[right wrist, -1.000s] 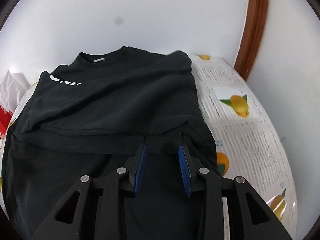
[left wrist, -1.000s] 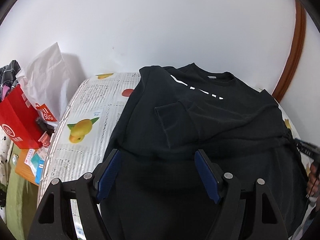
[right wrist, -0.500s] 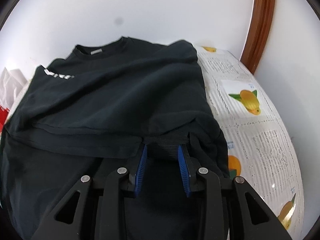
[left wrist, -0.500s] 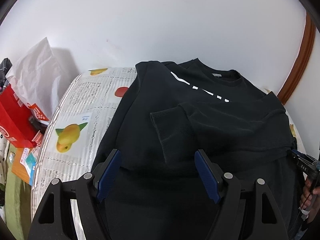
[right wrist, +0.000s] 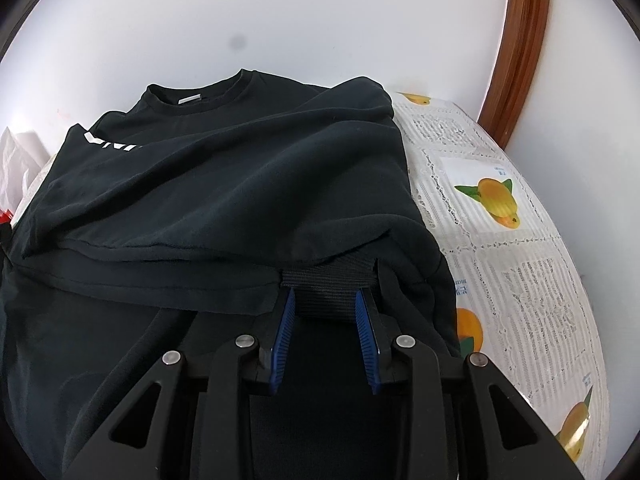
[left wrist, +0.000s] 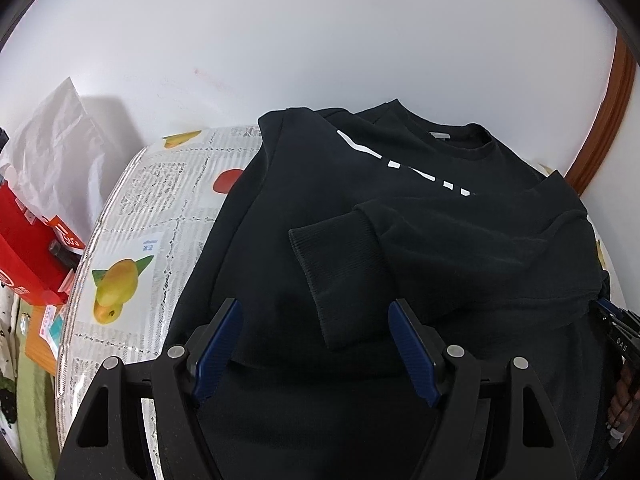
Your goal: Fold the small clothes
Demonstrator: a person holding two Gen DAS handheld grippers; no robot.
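A black sweatshirt (left wrist: pixel 400 208) with white lettering lies on the table, collar toward the wall, both sleeves folded across its front. A ribbed cuff (left wrist: pixel 332 264) lies just ahead of my left gripper (left wrist: pixel 316 312), which is open and empty above the lower part of the garment. In the right wrist view the sweatshirt (right wrist: pixel 224 184) fills the left and centre. My right gripper (right wrist: pixel 325 296) is closed on a ribbed black band (right wrist: pixel 326 284) at the sweatshirt's right side; it also shows at the right edge of the left wrist view (left wrist: pixel 618 326).
The table carries a white lace-pattern cloth with fruit prints (left wrist: pixel 132 248) (right wrist: pixel 500 216). A red box (left wrist: pixel 28 248) and a white bag (left wrist: pixel 52 152) stand off the table's left. A white wall lies behind, with a brown wooden frame (right wrist: pixel 520 48) at the right.
Both grippers have moved forward and lower over the sweatshirt. The right gripper's fingers now meet the ribbed band. The left gripper stays open.
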